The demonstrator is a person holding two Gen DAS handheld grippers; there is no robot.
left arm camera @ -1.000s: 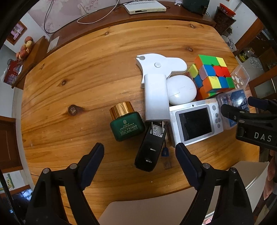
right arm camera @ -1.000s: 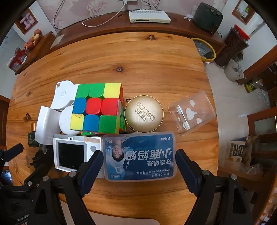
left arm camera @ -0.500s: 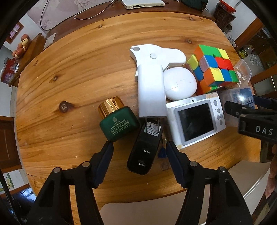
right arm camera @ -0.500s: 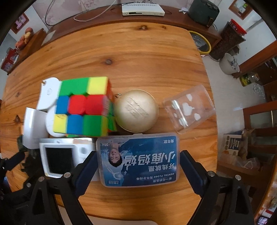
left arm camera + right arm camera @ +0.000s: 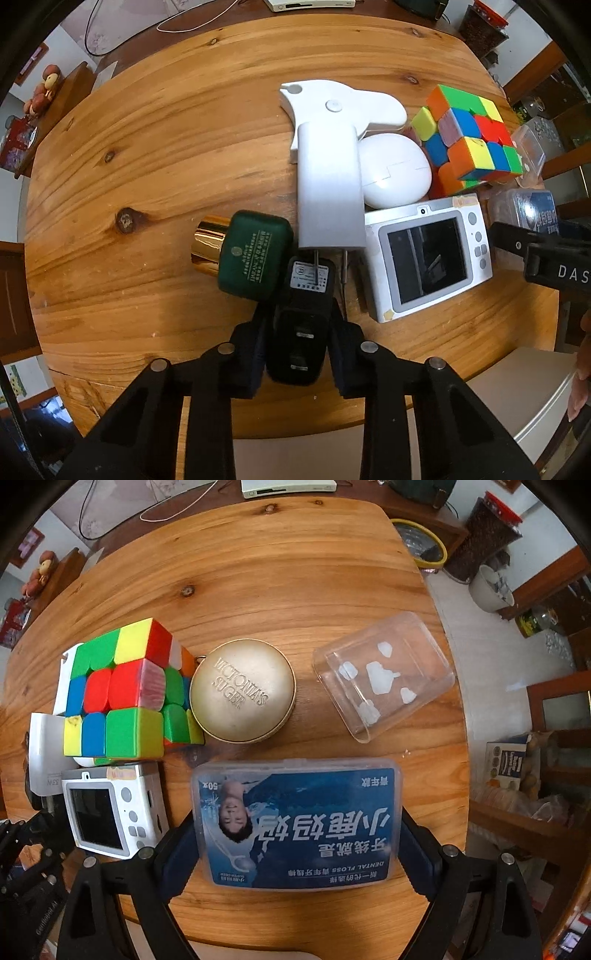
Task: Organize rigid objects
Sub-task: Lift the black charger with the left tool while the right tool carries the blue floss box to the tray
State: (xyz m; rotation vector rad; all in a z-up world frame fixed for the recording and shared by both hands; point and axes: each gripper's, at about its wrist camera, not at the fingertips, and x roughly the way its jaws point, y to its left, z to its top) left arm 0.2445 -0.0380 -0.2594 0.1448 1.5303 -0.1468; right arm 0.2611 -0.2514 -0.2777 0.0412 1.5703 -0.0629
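— How are the left tongs [image 5: 298,345] set?

— They are closed on the black charger [image 5: 303,321], which is pinched by its flat sides at the near edge of the worktop [image 5: 147,155]. Its smooth plastic body is touched by the green jar [image 5: 255,254] with the shiny gold cap, and the metal prongs of the white adapter [image 5: 328,188] are laid over its labelled end. A grip on the flat sides was probably chosen so the block cannot twist.

— And the right tongs [image 5: 297,845]?

— They are spread wide around the flat floss box [image 5: 297,823], a clear hard case with a blue label, also at the near edge. Whether the short ends are truly pressed cannot be told, but the pads are seen right against them.

— What else is grouped there?

— A white camera [image 5: 110,812], a colour cube [image 5: 122,690], a round brushed-gold tin [image 5: 242,690] and a clear lid [image 5: 384,679] are packed close, seemingly to keep the hard items together.
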